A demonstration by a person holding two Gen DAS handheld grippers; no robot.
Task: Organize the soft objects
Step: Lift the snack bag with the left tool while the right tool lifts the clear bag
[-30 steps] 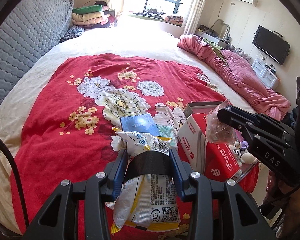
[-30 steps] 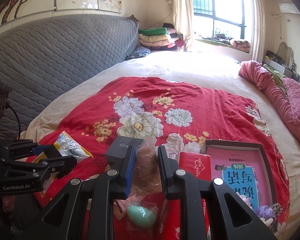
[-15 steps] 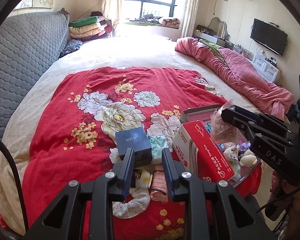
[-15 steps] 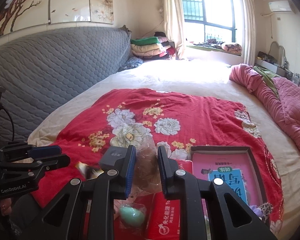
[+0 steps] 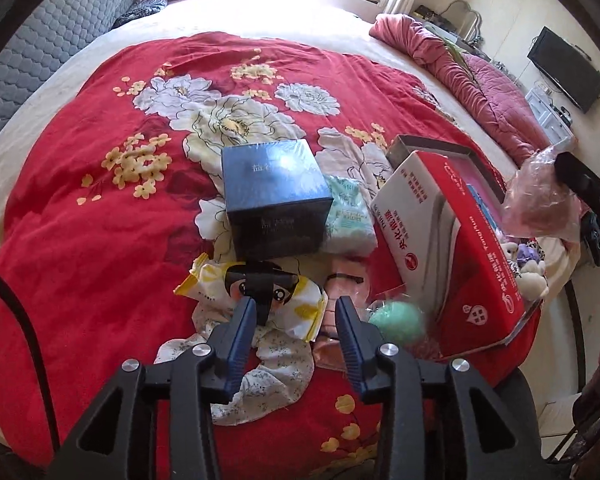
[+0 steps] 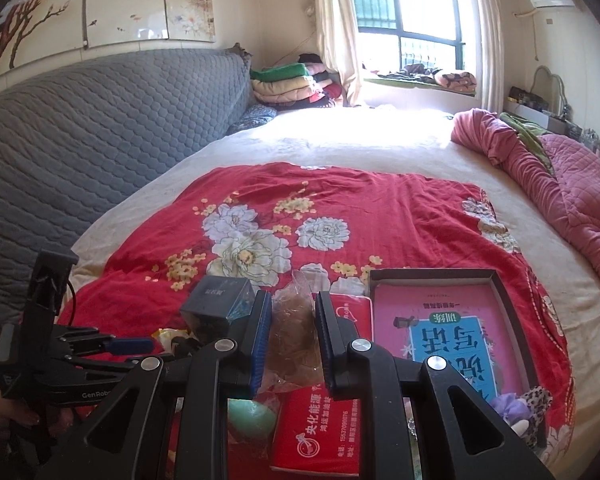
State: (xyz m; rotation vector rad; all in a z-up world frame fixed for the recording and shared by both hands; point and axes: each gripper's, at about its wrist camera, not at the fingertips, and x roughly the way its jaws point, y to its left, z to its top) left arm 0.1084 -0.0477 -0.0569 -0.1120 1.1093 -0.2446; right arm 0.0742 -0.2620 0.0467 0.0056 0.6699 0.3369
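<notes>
Your left gripper (image 5: 296, 312) no longer carries the yellow snack packet (image 5: 256, 292) it was clamped on a second ago; that packet now lies on the red floral blanket (image 5: 80, 220), and the jaws stand apart with nothing between them, dropped low over the pile. Your right gripper (image 6: 293, 332) has kept its hold on the clear plastic bag (image 6: 292, 336), with brownish contents, lifted above the red carton (image 6: 320, 432). The packet lies just ahead of your left fingertips, its long axis running crosswise to the fingers, partly resting on the floral scrunchie (image 5: 260, 376), which sits directly beneath the jaws. Just behind the packet stands the dark blue box (image 5: 276, 196), and the green egg-shaped toy (image 5: 398, 320) lies just off your left gripper's right finger, beside the carton. With your right gripper occupied, your left is the nearer free tool; the scrunchie looks like its likeliest next pick.
</notes>
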